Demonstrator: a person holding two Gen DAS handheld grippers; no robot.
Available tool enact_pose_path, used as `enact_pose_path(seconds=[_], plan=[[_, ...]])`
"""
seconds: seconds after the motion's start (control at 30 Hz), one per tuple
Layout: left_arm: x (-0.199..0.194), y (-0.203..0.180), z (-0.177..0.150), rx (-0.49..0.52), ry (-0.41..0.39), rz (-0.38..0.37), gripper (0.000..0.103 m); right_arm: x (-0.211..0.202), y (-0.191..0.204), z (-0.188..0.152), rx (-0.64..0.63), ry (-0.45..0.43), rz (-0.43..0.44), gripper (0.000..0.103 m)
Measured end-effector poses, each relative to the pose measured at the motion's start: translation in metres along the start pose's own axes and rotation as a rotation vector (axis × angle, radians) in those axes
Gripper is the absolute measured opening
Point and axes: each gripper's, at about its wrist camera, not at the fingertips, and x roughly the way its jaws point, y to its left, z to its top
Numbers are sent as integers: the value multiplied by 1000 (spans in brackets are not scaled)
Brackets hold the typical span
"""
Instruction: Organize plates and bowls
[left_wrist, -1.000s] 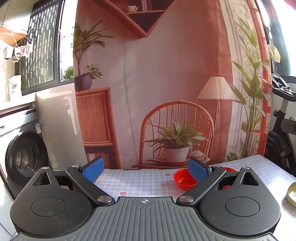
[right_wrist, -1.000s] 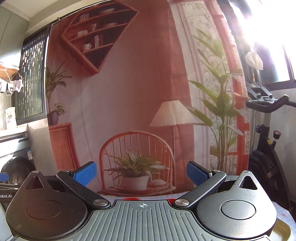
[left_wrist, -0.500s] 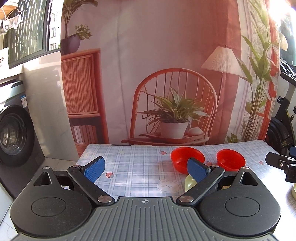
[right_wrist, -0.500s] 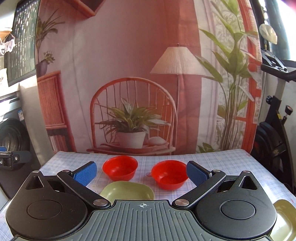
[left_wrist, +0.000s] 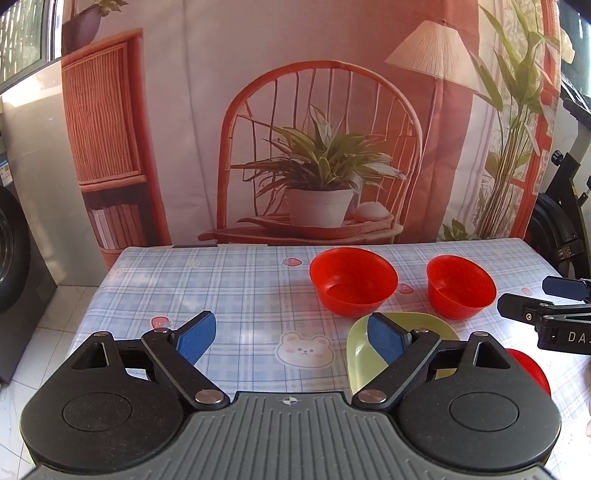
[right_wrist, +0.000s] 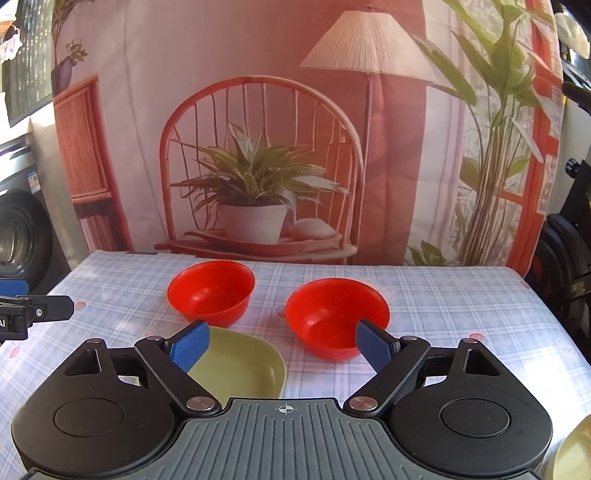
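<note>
Across the blue-checked desk (left_wrist: 221, 288), counted two round red plastic bowls (left_wrist: 352, 280) (left_wrist: 460, 286) side by side at the back, one rounded-square green plastic plate (right_wrist: 240, 365) just before them, plus a red rim (left_wrist: 532, 369) and a pale green rim (right_wrist: 570, 450) at the near right, both partly hidden. Lay unstacked, apparently awaiting sorting by kind. Held left gripper (left_wrist: 291, 334) and right gripper (right_wrist: 281, 342) released and empty above the near edge, jaws just narrowed with nothing between, probably lining up on plate and bowl.
</note>
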Motion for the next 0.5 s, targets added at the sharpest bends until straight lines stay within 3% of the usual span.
enact_pose_path(seconds=[0.07,0.13,0.33,0.5], plan=[[15,-7,-5,11,27,-9,91,19,-1,-1,-10,53,22,78],[32,-13,-11,18,69,-32,89,33,0,-4,-10,95,28,65],[75,-26,-26,23,189,-89,80,77,-5,-11,58,230,41,52],[95,-23,-35,-32,257,-130,71,95,-9,-15,83,286,36,43]])
